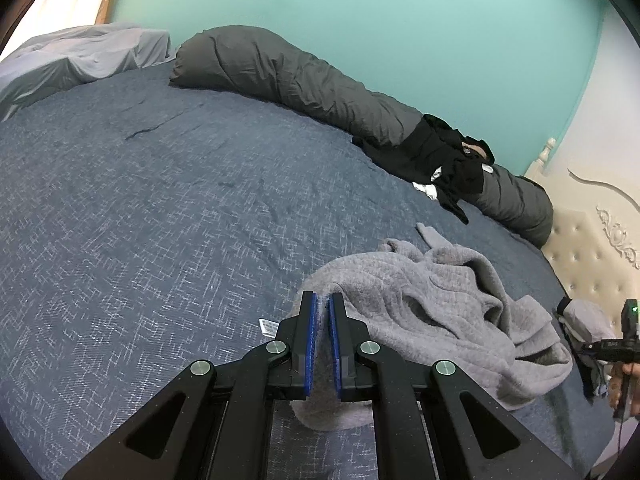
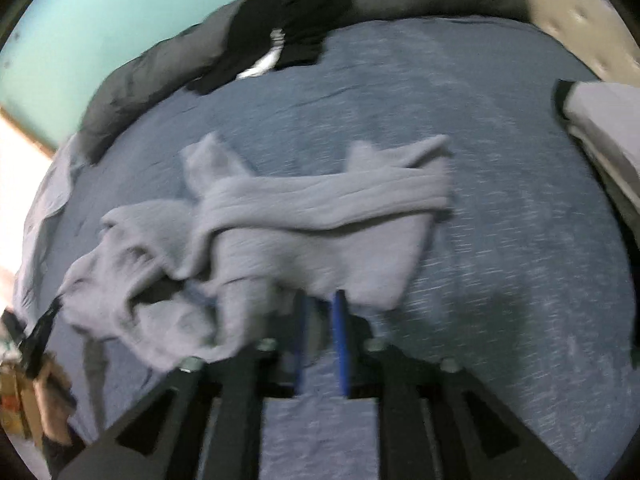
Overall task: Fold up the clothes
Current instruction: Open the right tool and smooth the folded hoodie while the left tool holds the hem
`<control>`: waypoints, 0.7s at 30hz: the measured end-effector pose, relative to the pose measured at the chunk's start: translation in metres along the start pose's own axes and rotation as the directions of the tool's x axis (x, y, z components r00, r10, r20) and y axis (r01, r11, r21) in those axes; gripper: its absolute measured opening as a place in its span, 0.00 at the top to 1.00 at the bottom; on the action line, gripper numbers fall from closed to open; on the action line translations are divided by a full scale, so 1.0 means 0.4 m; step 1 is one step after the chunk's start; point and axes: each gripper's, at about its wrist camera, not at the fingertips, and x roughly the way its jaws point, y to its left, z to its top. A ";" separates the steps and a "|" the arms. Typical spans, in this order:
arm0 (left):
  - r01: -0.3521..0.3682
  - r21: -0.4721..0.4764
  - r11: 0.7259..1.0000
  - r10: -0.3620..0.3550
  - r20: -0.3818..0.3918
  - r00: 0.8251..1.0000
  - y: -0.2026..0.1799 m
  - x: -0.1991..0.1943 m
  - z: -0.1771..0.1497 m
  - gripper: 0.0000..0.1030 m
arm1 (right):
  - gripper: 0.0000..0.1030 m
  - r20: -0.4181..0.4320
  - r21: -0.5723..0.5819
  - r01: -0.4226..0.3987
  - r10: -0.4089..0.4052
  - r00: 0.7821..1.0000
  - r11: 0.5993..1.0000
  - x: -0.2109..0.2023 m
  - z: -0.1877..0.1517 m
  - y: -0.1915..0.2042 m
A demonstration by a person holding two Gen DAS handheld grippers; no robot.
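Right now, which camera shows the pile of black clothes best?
The left wrist view: the black clothes are sharp there, draped over the long dark grey pillow, with a bit of white showing. The right wrist view shows the same black clothes at the top edge, but blurred and partly cut off.

The left gripper (image 1: 323, 300) was built of matte black, faintly speckled plastic links with triangular cut-outs near the camera, joined by four round silver pivot pins, and each of its two straight fingers carried a bright blue ribbed pad (image 1: 311, 344) along its inner face. The right gripper (image 2: 322, 300) was of the same black linkage with silver pins and blue-faced fingers, though its picture was blurred. At the far right edge of the left wrist view, that same right-hand device showed as a black body with a small green light on top.
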 end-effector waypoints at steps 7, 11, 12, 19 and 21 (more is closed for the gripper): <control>0.001 -0.009 1.000 -0.001 -0.006 1.000 0.004 0.005 -0.001 0.93 | 0.42 -0.041 0.265 -0.036 0.049 0.998 0.964 0.116 0.009 -0.128; -0.004 -0.001 1.000 0.004 -0.007 1.000 0.000 0.009 -0.002 0.93 | 0.42 -0.023 0.316 -0.015 0.024 0.999 0.949 0.159 0.017 -0.169; -0.005 0.001 1.000 0.005 -0.008 1.000 0.000 0.010 -0.002 0.93 | 0.42 -0.020 0.314 -0.020 0.028 0.999 0.949 0.166 0.023 -0.175; -0.013 0.006 1.000 0.013 -0.010 1.000 -0.001 0.014 -0.003 0.93 | 0.48 -0.011 0.208 -0.039 0.042 0.999 0.977 0.210 0.048 -0.134; -0.015 0.009 1.000 0.015 -0.011 1.000 -0.001 0.015 -0.003 0.93 | 0.53 -0.010 0.184 -0.027 0.029 1.000 0.983 0.221 0.050 -0.127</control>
